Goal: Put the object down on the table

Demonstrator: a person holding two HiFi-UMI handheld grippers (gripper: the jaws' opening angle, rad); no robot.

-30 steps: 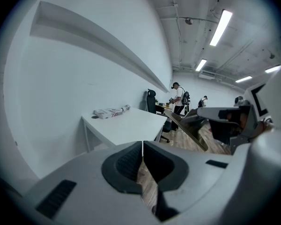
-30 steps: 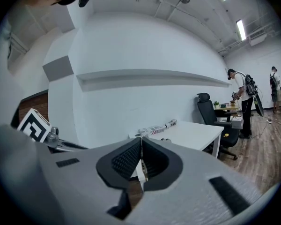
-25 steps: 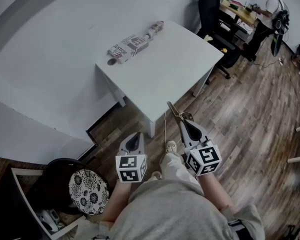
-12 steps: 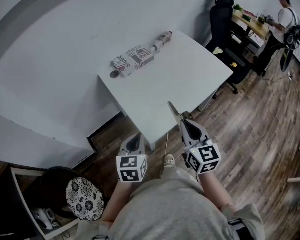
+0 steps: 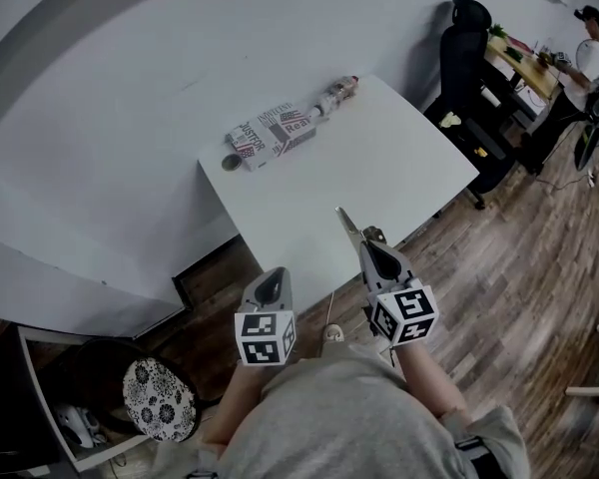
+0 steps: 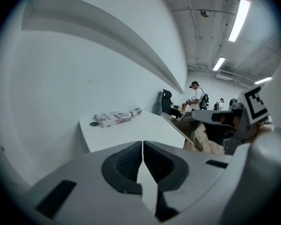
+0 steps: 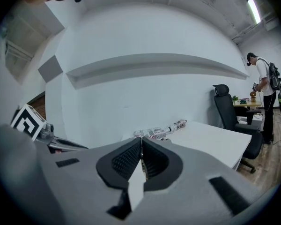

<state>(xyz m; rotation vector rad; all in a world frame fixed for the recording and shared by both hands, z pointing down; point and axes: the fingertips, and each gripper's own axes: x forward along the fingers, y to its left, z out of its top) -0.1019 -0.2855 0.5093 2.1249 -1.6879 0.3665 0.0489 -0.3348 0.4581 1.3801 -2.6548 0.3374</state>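
Your left gripper, jaws together and empty, and your right gripper, clamped on a thin flat strip, perhaps metal, have both advanced since a second ago, the strip's tip now showing over the white table near its front edge.

Thin strip in the right tongs — nature unclear; likewise the dark disc beside the box.

the head view looks steeply down from above the person at the white table and floor. each gripper view rides low behind its own jaws, facing nearly level toward that table; all three share the printed box.
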